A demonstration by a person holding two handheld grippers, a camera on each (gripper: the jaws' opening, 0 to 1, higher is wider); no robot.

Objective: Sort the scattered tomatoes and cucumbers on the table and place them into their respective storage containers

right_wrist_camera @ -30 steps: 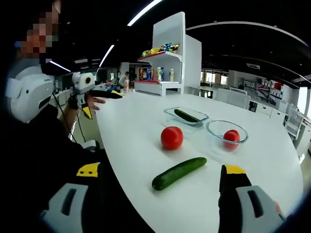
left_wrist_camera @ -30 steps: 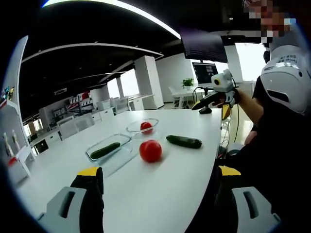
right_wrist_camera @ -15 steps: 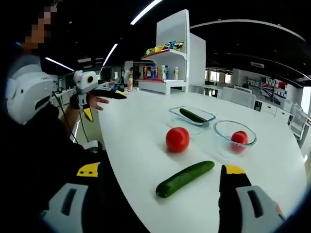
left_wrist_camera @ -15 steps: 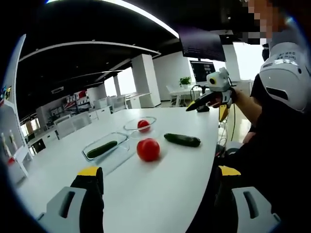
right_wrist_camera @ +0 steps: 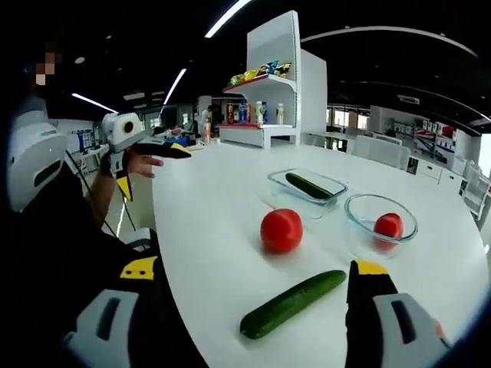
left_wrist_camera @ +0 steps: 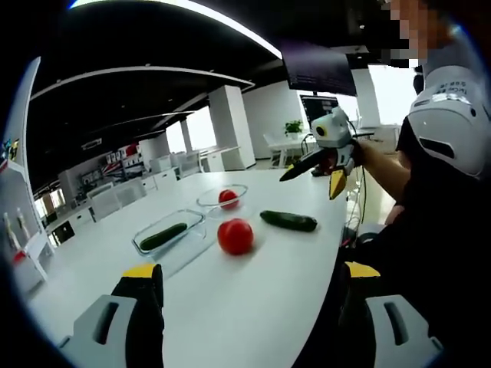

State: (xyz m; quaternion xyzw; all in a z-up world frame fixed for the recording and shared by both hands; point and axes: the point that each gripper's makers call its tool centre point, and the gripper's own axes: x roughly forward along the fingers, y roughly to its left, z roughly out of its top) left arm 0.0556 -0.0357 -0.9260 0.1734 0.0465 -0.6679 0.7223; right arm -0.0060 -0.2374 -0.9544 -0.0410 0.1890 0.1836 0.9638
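In the left gripper view, our left gripper [left_wrist_camera: 245, 307] holds its two yellow-tipped black jaws wide apart with nothing between them, hovering over the near edge of the white table [left_wrist_camera: 230, 307]. In the right gripper view our right gripper [right_wrist_camera: 249, 307] is likewise spread and empty, low at the table's near edge.

The other tool shows in each view: the right gripper [left_wrist_camera: 326, 157] hangs in the air at the far right of the left view, and the left gripper [right_wrist_camera: 149, 149] hangs at the far left of the right view, held in a hand.

A long dark green cucumber [right_wrist_camera: 291, 303] lies loose on the table just ahead of the right gripper, near its right jaw; in the left view the same cucumber [left_wrist_camera: 289, 221] lies right of centre. A round, glossy red tomato [right_wrist_camera: 281, 231] sits loose just beyond it, apart from it [left_wrist_camera: 235, 236].

Farther off stand a clear rectangular glass container [right_wrist_camera: 307, 186] holding a second dark green cucumber [right_wrist_camera: 304, 185] and, beside it, a clear round glass bowl [right_wrist_camera: 380, 230] holding a second red tomato [right_wrist_camera: 388, 226].

The table is smooth, bright and rounded. Around us is an open office with a dark ceiling, strip lights, a white shelf unit [right_wrist_camera: 272, 84] carrying coloured bottles and packets, white pillars and a monitor [left_wrist_camera: 321, 111] in the distance.
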